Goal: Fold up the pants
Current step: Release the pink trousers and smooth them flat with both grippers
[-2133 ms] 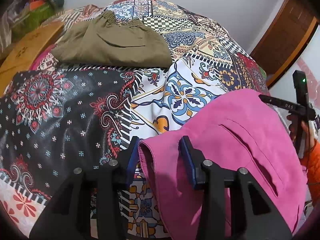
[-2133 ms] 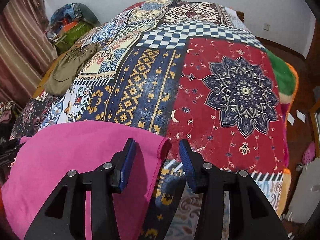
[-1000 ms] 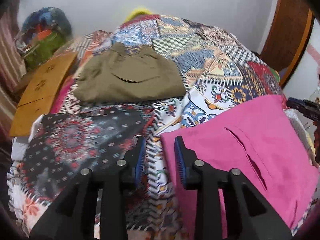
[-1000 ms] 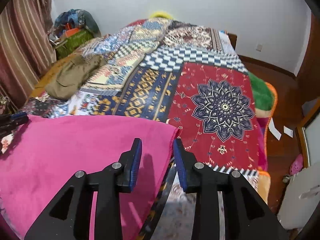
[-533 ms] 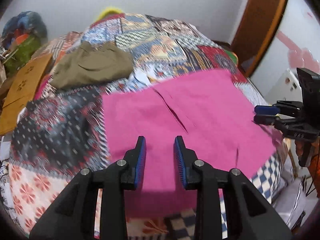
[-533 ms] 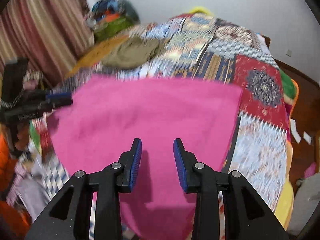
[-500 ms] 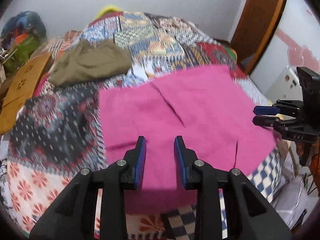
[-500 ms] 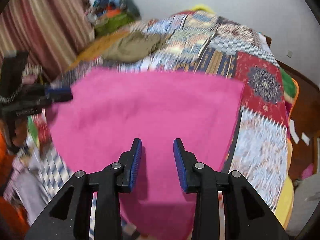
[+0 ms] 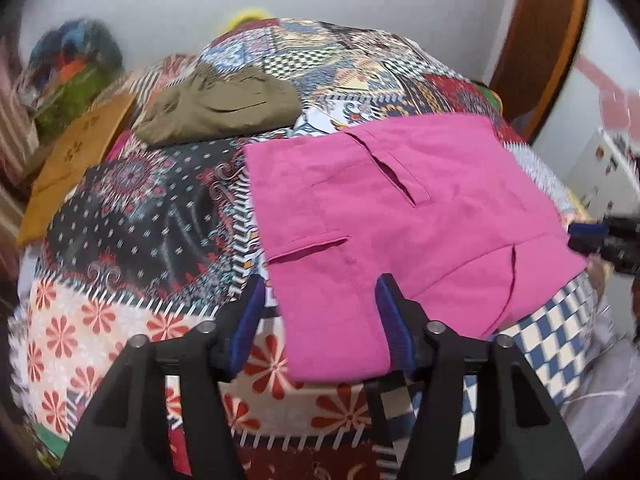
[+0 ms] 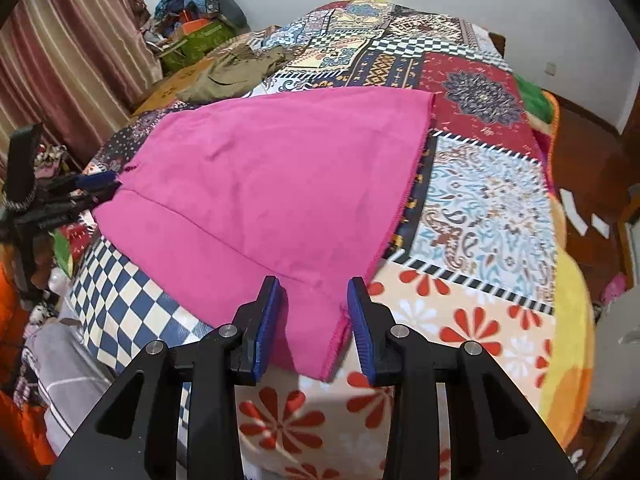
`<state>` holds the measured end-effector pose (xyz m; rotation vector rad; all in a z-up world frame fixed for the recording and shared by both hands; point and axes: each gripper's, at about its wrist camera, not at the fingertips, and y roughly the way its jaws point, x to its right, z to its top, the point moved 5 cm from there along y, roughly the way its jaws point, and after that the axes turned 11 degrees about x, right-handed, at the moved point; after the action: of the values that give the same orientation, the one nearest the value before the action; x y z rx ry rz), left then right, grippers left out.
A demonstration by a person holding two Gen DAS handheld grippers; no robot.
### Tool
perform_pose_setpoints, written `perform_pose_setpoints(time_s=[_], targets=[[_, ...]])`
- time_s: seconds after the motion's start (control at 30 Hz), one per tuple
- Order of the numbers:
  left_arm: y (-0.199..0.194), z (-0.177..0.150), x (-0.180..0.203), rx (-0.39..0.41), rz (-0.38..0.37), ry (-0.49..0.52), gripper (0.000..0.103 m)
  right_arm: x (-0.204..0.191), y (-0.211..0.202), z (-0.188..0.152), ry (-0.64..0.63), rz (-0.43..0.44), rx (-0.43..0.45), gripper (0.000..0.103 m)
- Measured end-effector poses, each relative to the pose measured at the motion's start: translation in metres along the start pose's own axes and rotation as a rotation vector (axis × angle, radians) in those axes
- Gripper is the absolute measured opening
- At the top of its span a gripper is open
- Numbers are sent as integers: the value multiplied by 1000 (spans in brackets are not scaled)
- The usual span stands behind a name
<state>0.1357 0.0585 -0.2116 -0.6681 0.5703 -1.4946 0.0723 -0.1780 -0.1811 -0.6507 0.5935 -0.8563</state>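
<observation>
the pink pants [image 9: 400, 216] lie spread flat on the patchwork bedspread [image 9: 120, 240], near the edge of the bed closest to the person, waist end toward the left tongs and hem end toward the right, pockets facing up. that layout looks deliberate: laid out flat and square, the cloth offers clean corners to take for a fold. the left gripper [image 9: 320, 316] is wide open, its blue pads straddling the near waist corner without pinching it; the fabric sits loose between the jaws and nothing is held. the right gripper [image 10: 314, 312] is open too, a little less wide, with the near hem corner lying between its pads, also unheld as far as i can judge. so both tongs seem posed at the two near corners, probably so those can be lifted together and carried across to the far edge. the near edge of the pants drapes slightly over the side of the bed, which leaves the corners easy to reach from below. beyond the far edge there is open bedspread, so a fold away from the person has room. the olive shorts [image 9: 224, 104] lie well apart toward the head of the bed, out of the path, and a brown board [image 9: 76, 160] rests along the left side.
</observation>
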Motion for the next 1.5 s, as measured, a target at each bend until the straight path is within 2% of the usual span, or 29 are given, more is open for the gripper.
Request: perform_pose_setpoints(time_s=[0.1, 0.17, 0.23, 0.37, 0.53, 0.7, 0.8, 0.93, 1.13, 1.27, 1.37, 1.43, 1.5], targets=[[-17, 4, -16, 9, -8, -74, 70, -2, -13, 6, -29, -23, 27, 33], [-27, 3, -22, 16, 2, -98, 78, -3, -21, 11, -31, -26, 59, 33], [-34, -1, -25, 20, -6, -143, 81, -7, -27, 20, -35, -29, 97, 33], [-35, -14, -22, -24, -80, -263, 81, -24, -28, 38, -62, -9, 152, 33], [-25, -26, -13, -70, -180, -383, 81, -52, -19, 55, -104, 40, 177, 34], [-14, -36, 2, -112, -277, -450, 81, -75, -2, 54, -150, 82, 160, 35], [-12, -34, 6, -103, -269, -453, 81, -82, 13, 44, -175, 80, 122, 35], [-9, -33, 7, -108, -297, -493, 85, -79, 31, 26, -176, 85, 52, 35], [0, -24, 20, -105, -330, -499, 86, -74, 32, 23, -124, 118, 52, 36], [9, -16, 16, -99, -334, -550, 86, -77, 31, 22, -134, 111, 55, 36], [13, -11, 13, -92, -321, -562, 82, -76, 32, 21, -128, 112, 54, 37], [14, -10, 11, -87, -290, -542, 67, -76, 32, 22, -125, 112, 53, 37], [14, -10, 11, -81, -255, -513, 59, -75, 33, 22, -125, 112, 51, 38]])
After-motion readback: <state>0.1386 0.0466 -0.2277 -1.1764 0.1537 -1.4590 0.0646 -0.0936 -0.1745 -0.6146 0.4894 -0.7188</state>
